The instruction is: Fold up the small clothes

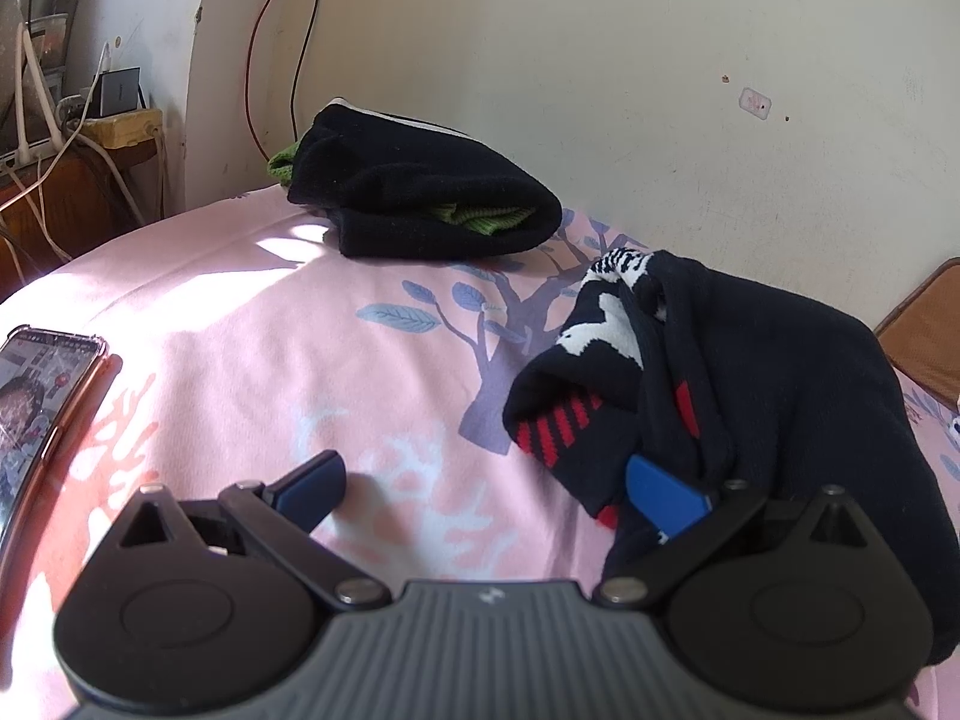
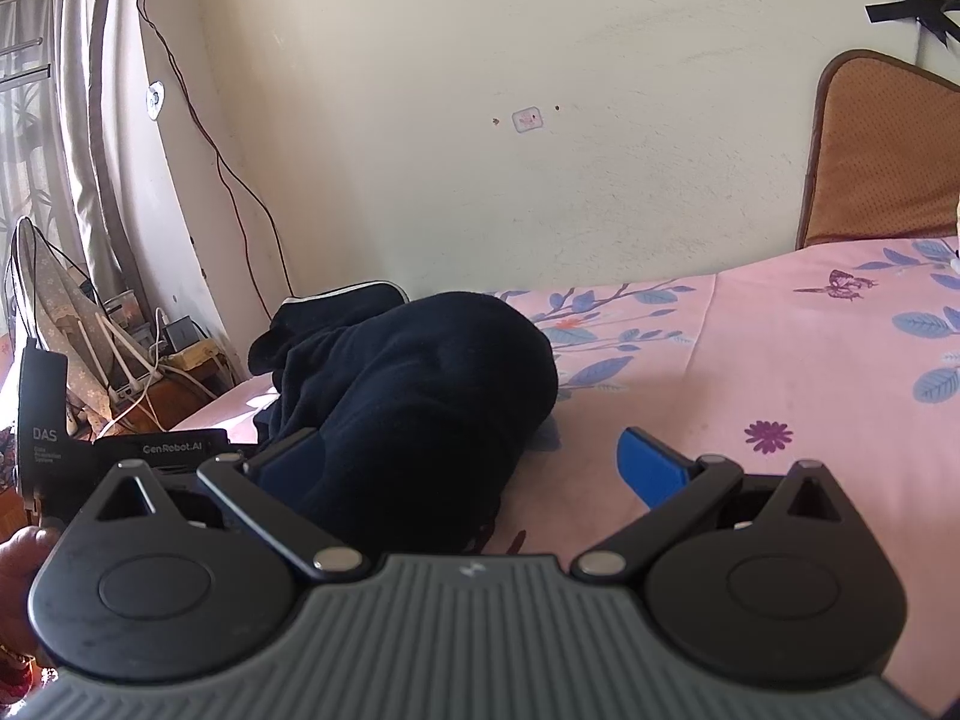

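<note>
Left gripper (image 1: 486,489): jaws spread wide, gripping nothing; right finger touches the edge of a dark sock bundle with red stripes (image 1: 708,396) lying on the pink floral bedsheet (image 1: 240,330). Right gripper (image 2: 471,462): jaws released, straddling the same bundle's near end. Black folded garment (image 1: 420,198) sits farther back by the wall. Phone (image 1: 42,396) at left.

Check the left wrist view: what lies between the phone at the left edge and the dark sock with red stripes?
Only bare pink printed bedsheet lies between the phone and the sock; lower down, the open left gripper reaches into that stretch.
</note>
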Demonstrator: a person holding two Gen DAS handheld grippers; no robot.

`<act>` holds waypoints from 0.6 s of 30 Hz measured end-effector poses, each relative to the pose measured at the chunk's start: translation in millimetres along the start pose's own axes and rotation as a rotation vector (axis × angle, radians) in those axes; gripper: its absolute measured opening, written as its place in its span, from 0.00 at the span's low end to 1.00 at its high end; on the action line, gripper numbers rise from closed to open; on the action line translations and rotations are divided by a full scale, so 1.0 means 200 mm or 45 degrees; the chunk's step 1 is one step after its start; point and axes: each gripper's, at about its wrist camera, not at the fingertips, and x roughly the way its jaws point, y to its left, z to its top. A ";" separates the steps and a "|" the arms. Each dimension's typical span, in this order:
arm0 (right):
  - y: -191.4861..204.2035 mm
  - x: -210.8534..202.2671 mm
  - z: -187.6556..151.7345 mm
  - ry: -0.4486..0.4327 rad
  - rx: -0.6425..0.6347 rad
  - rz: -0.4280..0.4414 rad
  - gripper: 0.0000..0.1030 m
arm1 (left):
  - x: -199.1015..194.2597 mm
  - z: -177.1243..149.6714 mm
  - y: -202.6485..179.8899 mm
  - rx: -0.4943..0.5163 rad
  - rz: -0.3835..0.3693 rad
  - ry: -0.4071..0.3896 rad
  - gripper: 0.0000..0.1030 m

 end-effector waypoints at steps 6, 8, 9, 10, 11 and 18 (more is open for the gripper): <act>0.00 0.00 0.00 0.004 0.002 -0.005 1.00 | 0.00 0.00 0.01 -0.010 -0.008 -0.004 1.00; 0.00 0.00 0.00 0.005 0.003 -0.006 1.00 | 0.00 0.00 0.01 -0.003 -0.002 0.000 1.00; 0.00 0.00 0.00 0.005 0.003 -0.007 1.00 | 0.00 0.00 0.01 0.002 0.002 0.002 1.00; 0.00 0.00 0.00 0.005 0.003 -0.006 1.00 | 0.00 0.00 0.00 0.007 0.006 0.005 1.00; 0.00 0.00 0.00 0.005 0.003 -0.006 1.00 | 0.00 0.00 0.00 0.010 0.008 0.008 1.00; 0.00 0.00 -0.01 0.005 0.004 -0.007 1.00 | 0.00 0.01 -0.02 0.028 0.019 0.024 1.00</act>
